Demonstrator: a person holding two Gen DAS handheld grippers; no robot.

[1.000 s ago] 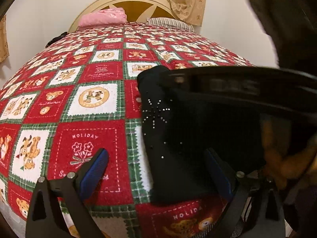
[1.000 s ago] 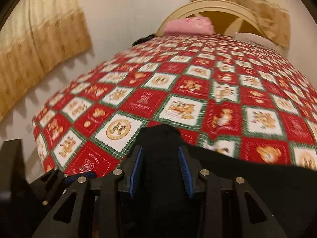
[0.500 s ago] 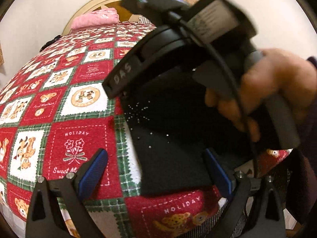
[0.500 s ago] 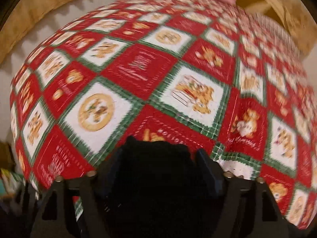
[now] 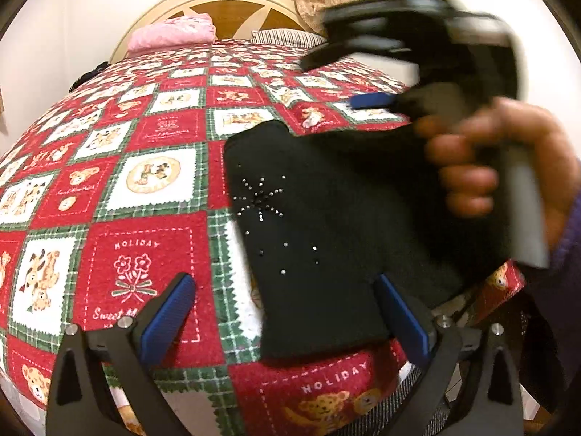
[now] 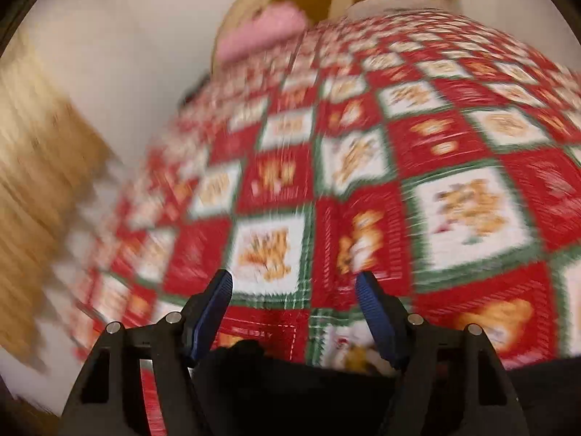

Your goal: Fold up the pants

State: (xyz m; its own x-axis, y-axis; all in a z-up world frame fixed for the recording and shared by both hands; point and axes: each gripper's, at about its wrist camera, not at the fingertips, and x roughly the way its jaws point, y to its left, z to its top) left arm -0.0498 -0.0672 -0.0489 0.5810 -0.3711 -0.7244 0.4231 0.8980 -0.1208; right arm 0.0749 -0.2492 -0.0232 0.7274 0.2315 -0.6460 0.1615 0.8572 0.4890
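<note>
Black pants lie folded compactly on the bedspread (apparently nearly done); both grippers' jaws gape, empty.

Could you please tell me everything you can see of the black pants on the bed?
The black pants lie folded into a compact flat rectangle on the red, white and green bedspread, near its front edge. The fabric looks soft and matte, with small shiny studs forming a starburst plus a few scattered ones. The open left gripper straddles their near end without clamping them. The open right gripper holds nothing; its hand hides the right side.
</note>
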